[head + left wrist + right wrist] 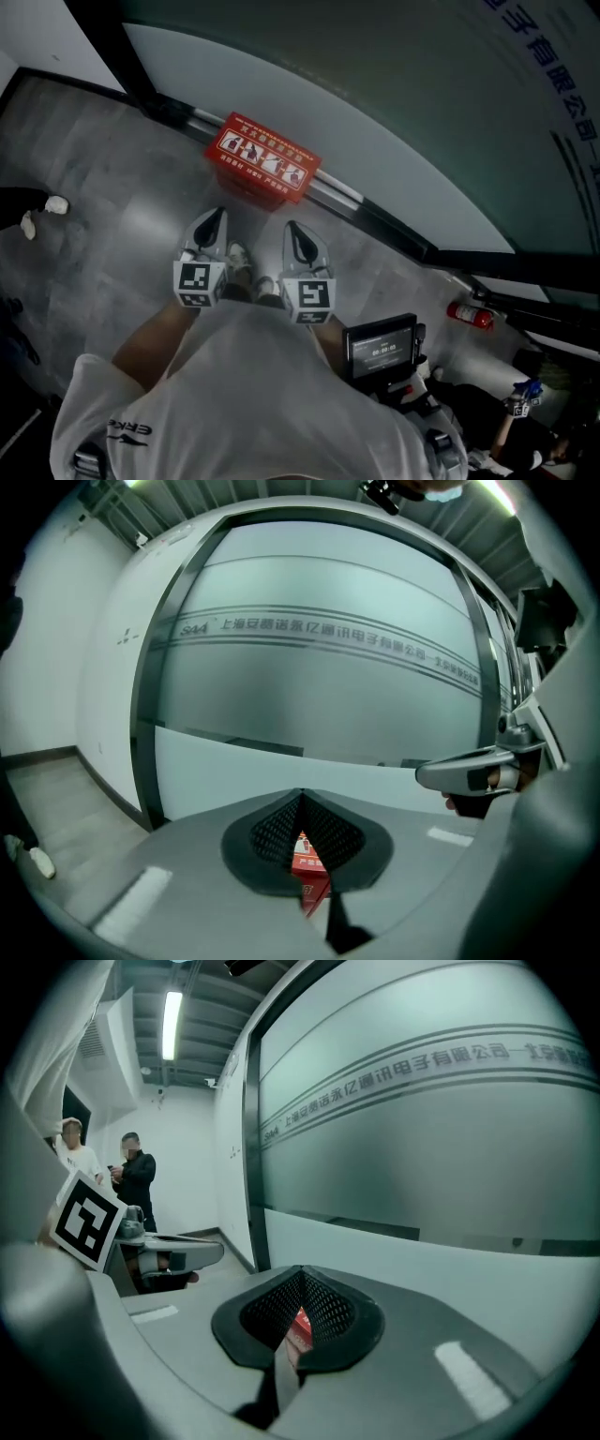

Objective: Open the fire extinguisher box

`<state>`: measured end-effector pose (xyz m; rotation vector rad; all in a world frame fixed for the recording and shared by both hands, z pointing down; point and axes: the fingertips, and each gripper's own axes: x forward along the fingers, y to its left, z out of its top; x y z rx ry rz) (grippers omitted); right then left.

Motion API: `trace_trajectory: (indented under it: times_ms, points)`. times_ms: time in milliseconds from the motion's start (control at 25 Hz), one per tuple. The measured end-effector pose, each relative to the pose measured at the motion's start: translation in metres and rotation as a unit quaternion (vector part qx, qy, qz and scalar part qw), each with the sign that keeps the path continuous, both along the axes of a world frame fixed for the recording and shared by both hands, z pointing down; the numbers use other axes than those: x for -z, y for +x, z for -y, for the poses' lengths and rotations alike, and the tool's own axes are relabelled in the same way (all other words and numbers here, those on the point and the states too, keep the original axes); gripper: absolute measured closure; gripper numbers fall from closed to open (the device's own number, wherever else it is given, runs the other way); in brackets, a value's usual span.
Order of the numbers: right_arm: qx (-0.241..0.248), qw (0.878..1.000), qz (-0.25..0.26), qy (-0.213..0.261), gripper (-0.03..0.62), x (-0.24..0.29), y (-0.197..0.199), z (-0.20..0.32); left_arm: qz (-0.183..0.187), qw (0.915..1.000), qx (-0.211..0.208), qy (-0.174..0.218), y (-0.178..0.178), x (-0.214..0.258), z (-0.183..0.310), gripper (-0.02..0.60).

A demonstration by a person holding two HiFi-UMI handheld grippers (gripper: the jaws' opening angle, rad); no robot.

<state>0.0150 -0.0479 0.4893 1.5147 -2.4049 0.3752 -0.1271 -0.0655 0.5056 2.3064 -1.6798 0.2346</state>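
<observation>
The person's arms (155, 339) reach forward side by side, angled slightly down. Left gripper (217, 217) and right gripper (292, 230) both have their jaws pressed together, empty. The red fire extinguisher box (262, 161) stands at 12 o'clock, near but apart from them, against the glass wall (375, 112)

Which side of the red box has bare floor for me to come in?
Bare floor: left of the red box, and between it and the left gripper and right gripper. Farther right is crowded: an extinguisher and a screen unit. Glass wall behind.
</observation>
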Motion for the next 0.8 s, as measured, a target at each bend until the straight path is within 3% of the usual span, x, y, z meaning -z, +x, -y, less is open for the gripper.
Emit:
trace_trajectory:
  times_ms: [480,640,800]
  points:
    - [0.026,0.996,-0.077,-0.037,0.582,-0.057,-0.017,0.083,0.086,0.9952,-0.042,-0.019,-0.020,-0.069,0.090,0.580]
    - [0.047,0.992,-0.100,-0.062,0.582,-0.100,-0.013,0.102,0.149,0.9860,-0.067,-0.033,-0.016,-0.114,0.110,0.580]
    - [0.078,0.985,-0.137,-0.071,0.582,-0.149,-0.016,0.111,0.215,0.9703,-0.107,-0.030,-0.007,-0.160,0.124,0.580]
